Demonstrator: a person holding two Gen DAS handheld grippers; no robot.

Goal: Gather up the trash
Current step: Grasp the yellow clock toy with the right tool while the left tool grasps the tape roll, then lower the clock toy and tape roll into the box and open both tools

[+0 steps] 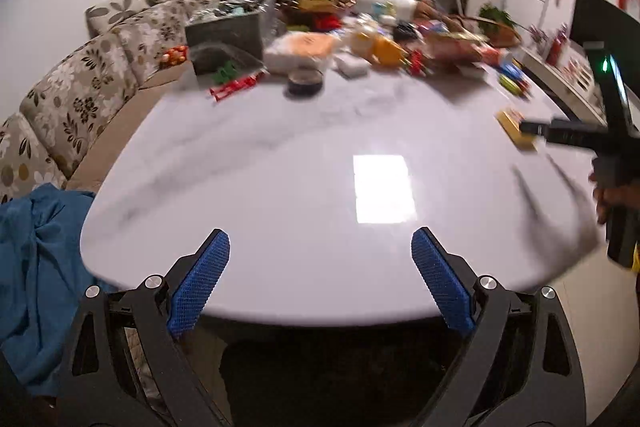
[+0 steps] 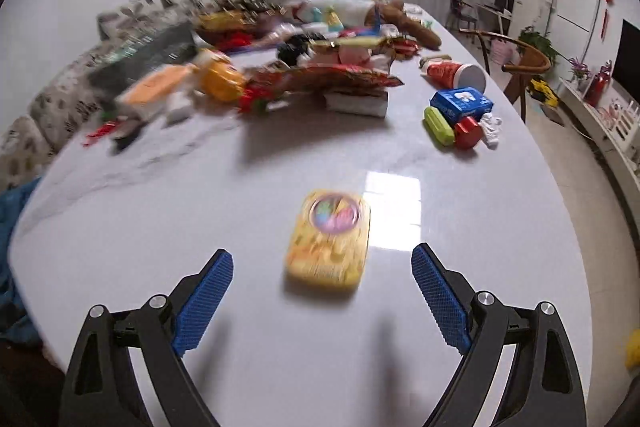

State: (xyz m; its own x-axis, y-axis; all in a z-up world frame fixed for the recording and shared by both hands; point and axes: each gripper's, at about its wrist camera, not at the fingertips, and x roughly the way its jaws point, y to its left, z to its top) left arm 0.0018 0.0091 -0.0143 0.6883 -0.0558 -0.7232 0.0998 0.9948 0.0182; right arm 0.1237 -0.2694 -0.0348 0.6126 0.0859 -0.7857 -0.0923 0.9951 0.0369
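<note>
A yellow flat tin [image 2: 329, 239] with a colourful round picture lies on the white marble table [image 2: 200, 227], just ahead of my right gripper [image 2: 322, 261], whose jaws are wide open and empty. The tin also shows at the right in the left wrist view [image 1: 516, 129], with the right gripper [image 1: 534, 127] reaching over it. My left gripper [image 1: 320, 245] is open and empty above the table's near edge [image 1: 280, 311]. A pile of wrappers, packets and boxes [image 2: 312, 67] covers the far half of the table.
A blue box [image 2: 461, 103], a green piece [image 2: 439, 126], a red piece [image 2: 468, 133] and a red paper cup [image 2: 456, 74] lie at the right. A flowered sofa [image 1: 80, 79] and a blue cloth [image 1: 36, 267] are left; a wooden chair [image 2: 520, 63] stands right.
</note>
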